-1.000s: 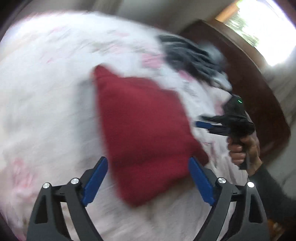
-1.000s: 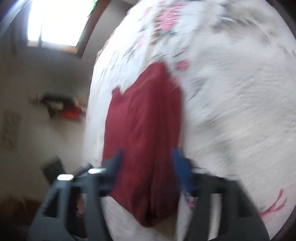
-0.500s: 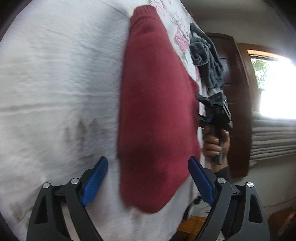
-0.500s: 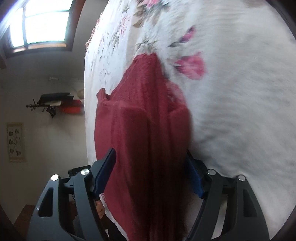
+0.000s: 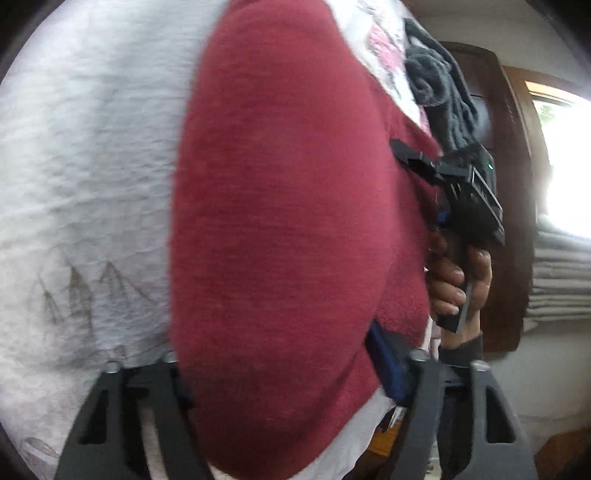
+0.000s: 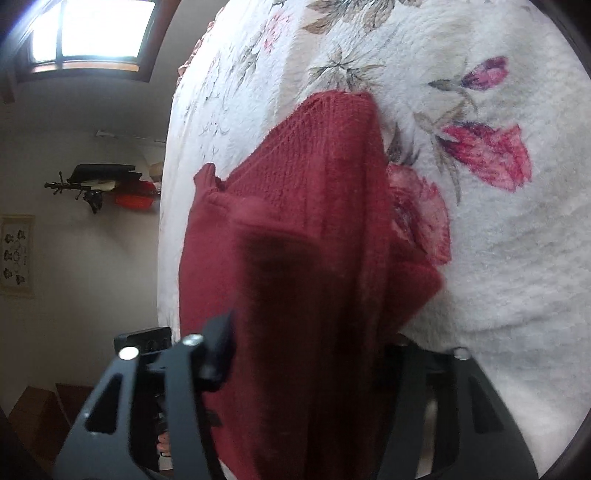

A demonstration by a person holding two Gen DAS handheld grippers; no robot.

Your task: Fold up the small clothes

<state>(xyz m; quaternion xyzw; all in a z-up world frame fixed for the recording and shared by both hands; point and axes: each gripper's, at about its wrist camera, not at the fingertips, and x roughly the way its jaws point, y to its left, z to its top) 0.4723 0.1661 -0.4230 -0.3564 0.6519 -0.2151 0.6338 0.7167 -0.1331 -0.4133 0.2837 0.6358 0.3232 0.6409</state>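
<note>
Covering bed: white floral blanket (image 6: 480,258); window (image 6: 92,33) beyond.

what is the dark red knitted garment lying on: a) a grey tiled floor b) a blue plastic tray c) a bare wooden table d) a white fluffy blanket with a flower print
d: the dark red knitted garment lies on a white fluffy blanket printed with pink flowers and leaves, which surrounds it in both wrist views.
</note>
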